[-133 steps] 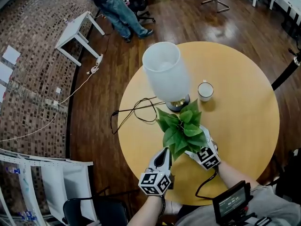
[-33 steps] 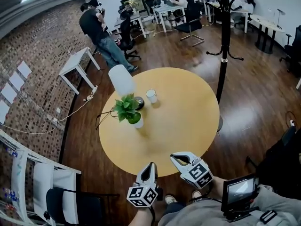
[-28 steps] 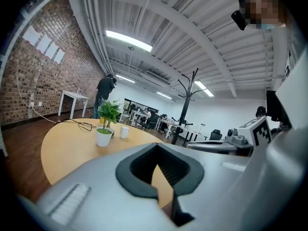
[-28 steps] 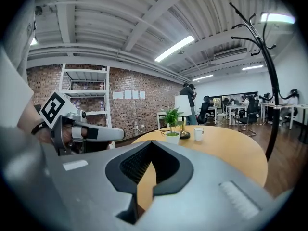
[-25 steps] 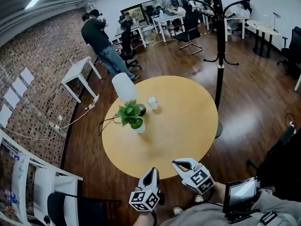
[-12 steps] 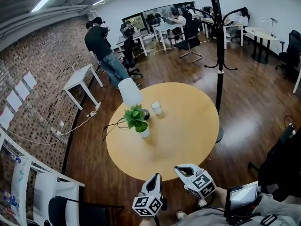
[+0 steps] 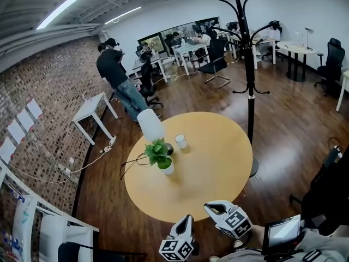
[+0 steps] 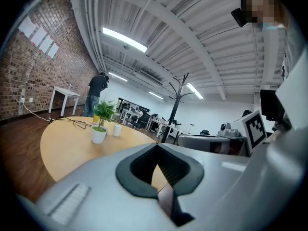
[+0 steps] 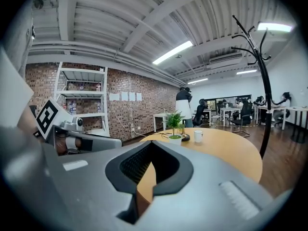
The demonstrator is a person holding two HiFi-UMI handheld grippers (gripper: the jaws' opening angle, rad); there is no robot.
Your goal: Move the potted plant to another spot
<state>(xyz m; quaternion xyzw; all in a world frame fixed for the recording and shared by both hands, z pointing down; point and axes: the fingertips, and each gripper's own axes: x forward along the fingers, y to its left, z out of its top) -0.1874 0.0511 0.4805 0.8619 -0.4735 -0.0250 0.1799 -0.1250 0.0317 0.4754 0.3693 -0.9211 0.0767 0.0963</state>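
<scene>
The potted plant (image 7: pixel 162 157), green leaves in a small white pot, stands upright on the left part of the round yellow table (image 7: pixel 212 173), just in front of the white lamp (image 7: pixel 150 125). Both grippers are off the table's near edge, far from the plant, and hold nothing. My left gripper (image 7: pixel 187 218) is shut. So is my right gripper (image 7: pixel 208 206). The left gripper view shows the plant (image 8: pixel 101 126) far off across the table, beyond the left gripper (image 8: pixel 157 146). In the right gripper view the plant (image 9: pixel 175 126) stands beyond the right gripper (image 9: pixel 152 143).
A white mug (image 7: pixel 180 141) stands right of the lamp, and a black cable (image 7: pixel 133 160) trails off the table's left side. A black coat rack (image 7: pixel 249 81) rises right of the table. A person (image 7: pixel 117 75) stands by a white side table (image 7: pixel 94 111).
The right gripper, at the plant's pot in the oldest frame, has come away. Both grippers have drawn back off the table, and the head view now takes in the whole room.
</scene>
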